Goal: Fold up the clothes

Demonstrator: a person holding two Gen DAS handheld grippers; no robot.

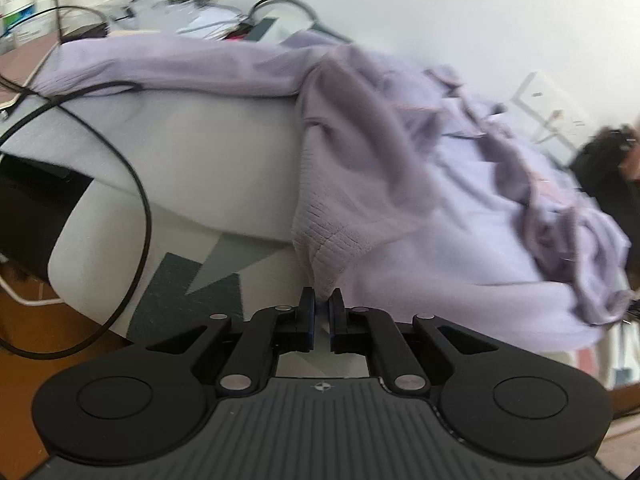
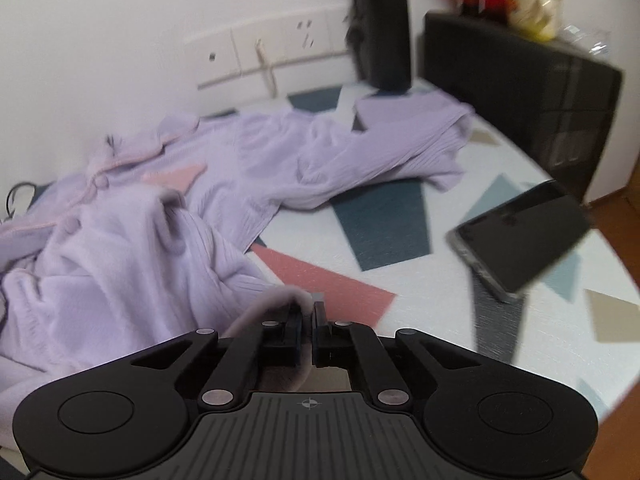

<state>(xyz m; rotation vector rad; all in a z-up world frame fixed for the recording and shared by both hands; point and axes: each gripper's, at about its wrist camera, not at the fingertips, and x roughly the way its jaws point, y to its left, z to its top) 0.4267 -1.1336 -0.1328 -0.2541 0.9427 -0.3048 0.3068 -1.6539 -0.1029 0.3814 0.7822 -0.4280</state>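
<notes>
A lilac knit cardigan [image 1: 400,160] lies crumpled over the patterned tablecloth [image 2: 380,216]. In the left wrist view its ribbed hem [image 1: 332,240] hangs down into my left gripper [image 1: 322,304], whose jaws are shut on the hem's corner. One sleeve [image 1: 168,68] stretches away to the upper left. In the right wrist view the cardigan [image 2: 120,248] fills the left half, with a sleeve [image 2: 400,140] spread toward the back. My right gripper [image 2: 307,314] has its jaws together at the cardigan's near edge. A fold of lilac knit [image 2: 276,300] wraps over the left finger and passes between the jaws.
A dark phone [image 2: 520,236] lies on the cloth to the right. A black bottle [image 2: 380,24] and a black box [image 2: 520,92] stand at the back by the wall sockets [image 2: 272,48]. Black cables [image 1: 136,184] loop over a white pad [image 1: 180,152] on the left.
</notes>
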